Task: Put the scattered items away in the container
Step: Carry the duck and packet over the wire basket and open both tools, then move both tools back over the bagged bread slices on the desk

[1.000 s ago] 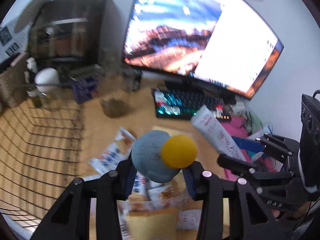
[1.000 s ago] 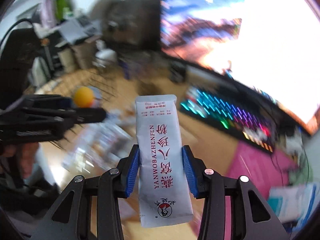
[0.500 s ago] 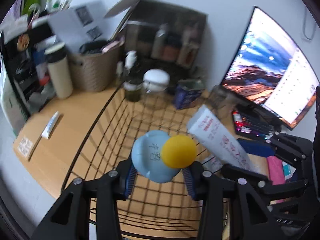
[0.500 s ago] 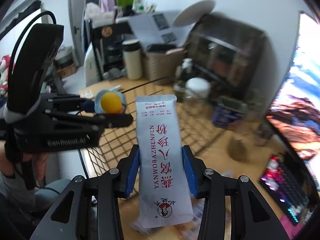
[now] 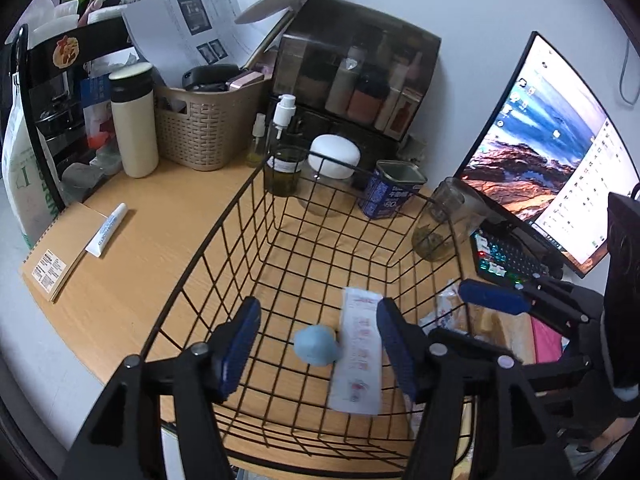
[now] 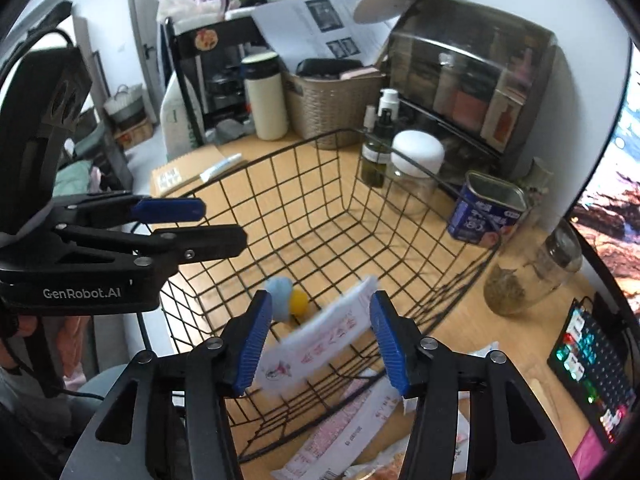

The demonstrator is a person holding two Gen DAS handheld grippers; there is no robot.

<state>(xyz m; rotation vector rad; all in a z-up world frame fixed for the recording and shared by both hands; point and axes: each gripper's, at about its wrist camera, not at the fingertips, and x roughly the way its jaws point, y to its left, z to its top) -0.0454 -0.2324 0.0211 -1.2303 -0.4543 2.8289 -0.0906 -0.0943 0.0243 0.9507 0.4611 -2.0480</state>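
A black wire basket [image 5: 224, 220] stands on the wooden desk. On its floor lies a blue toy with a yellow ball [image 6: 286, 298], seen as a blue blob [image 5: 316, 346] in the left wrist view. My left gripper [image 5: 318, 312] hovers above it, jaws opening, with nothing pressed between the pads. A white sachet with red print [image 6: 320, 348] is blurred and tilted below my right gripper [image 6: 320, 300], whose jaws are opening too and no longer touch it. In the left wrist view the sachet [image 5: 358, 360] lies beside the toy. Each gripper shows in the other's view [image 6: 220, 224] [image 5: 480, 308].
More snack packets [image 6: 340, 440] lie on the desk outside the basket's near side. Behind the basket stand a glass jar [image 5: 440, 224], a blue tin [image 5: 394, 190], a white-lidded jar [image 5: 334, 152] and bottles. A notebook with a tube [image 5: 106, 228] lies left; keyboard [image 6: 592, 356] and monitor right.
Both grippers swung from the keyboard side to above the basket. The left let go of the blue toy and the right let go of the sachet; both now lie below the jaws.
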